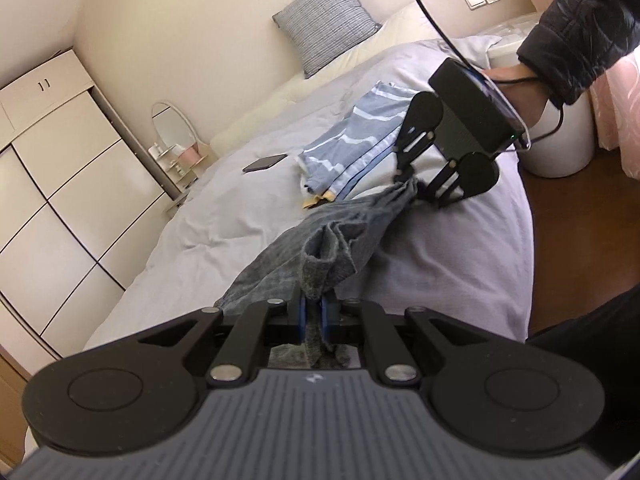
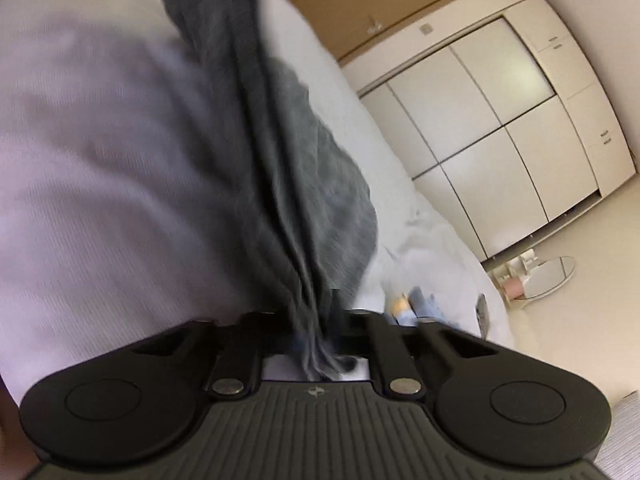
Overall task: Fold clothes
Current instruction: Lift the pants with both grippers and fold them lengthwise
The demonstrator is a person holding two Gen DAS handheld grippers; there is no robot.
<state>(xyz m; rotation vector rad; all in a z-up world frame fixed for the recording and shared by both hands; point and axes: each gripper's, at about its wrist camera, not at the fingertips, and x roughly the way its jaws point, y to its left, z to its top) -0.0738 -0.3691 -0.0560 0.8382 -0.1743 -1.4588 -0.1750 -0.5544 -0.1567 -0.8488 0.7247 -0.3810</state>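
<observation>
Nearest the lens in the left wrist view, the left hand-held gripper (image 1: 314,314) is clamped on a bunched corner of the grey garment (image 1: 320,248), a soft knit w/ rough edges. It stretches above the bed (image 1: 200,220) to the right hand-held gripper (image 1: 416,190), pinched on the far end. Folding looks barely begun (no crease yet); a striped blue cloth (image 1: 356,148) lies near, seemingly folded.

Right wrist view: right gripper closed on the twisted, blurred grey fabric.
</observation>
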